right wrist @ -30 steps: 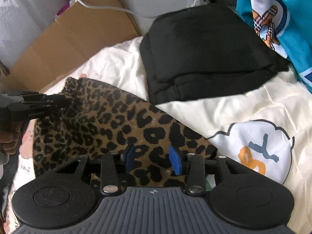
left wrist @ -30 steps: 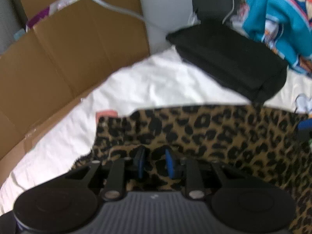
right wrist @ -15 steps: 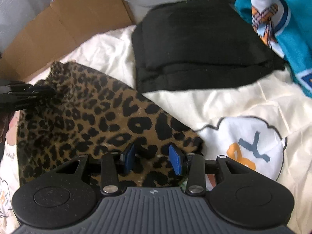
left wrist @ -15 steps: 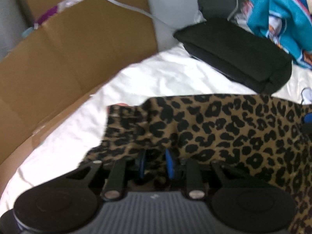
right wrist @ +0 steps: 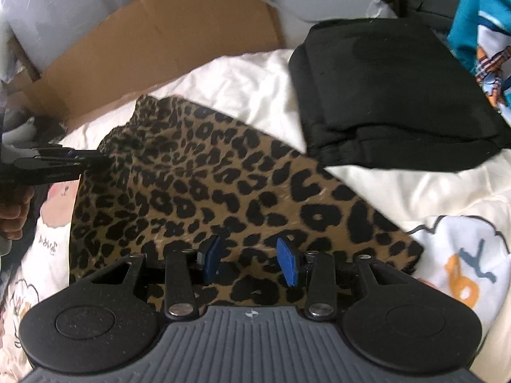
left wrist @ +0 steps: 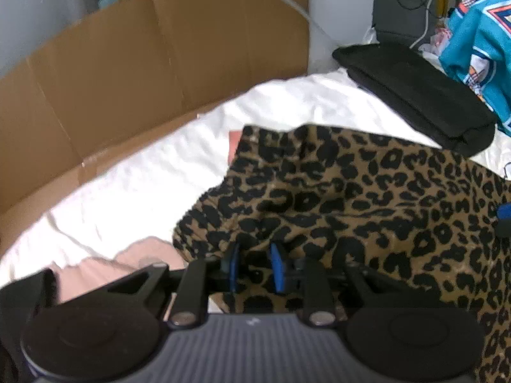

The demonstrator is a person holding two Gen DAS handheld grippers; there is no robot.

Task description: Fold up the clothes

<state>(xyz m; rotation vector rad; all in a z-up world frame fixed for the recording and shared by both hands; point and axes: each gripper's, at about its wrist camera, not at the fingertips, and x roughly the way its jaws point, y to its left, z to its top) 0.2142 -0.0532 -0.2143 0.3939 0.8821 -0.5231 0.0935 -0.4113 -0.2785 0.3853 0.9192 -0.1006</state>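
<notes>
A leopard-print garment (right wrist: 223, 185) lies spread on a white printed bedsheet (right wrist: 447, 198); it also shows in the left wrist view (left wrist: 367, 191). My left gripper (left wrist: 254, 266) is shut on a bunched fold at the garment's left edge, and shows from the side in the right wrist view (right wrist: 92, 162). My right gripper (right wrist: 250, 260) is open, its blue pads apart just above the garment's near edge, holding nothing.
A folded black garment (right wrist: 392, 95) lies on the bed beyond the leopard one, also in the left wrist view (left wrist: 415, 92). A teal printed jersey (left wrist: 479, 38) is at the far right. Flattened cardboard (left wrist: 143, 73) stands along the bed's left side.
My right gripper has opened and let go of the garment's near edge. My left gripper, still holding the left edge, has pulled it leftward; the garment now lies flatter on the sheet.
</notes>
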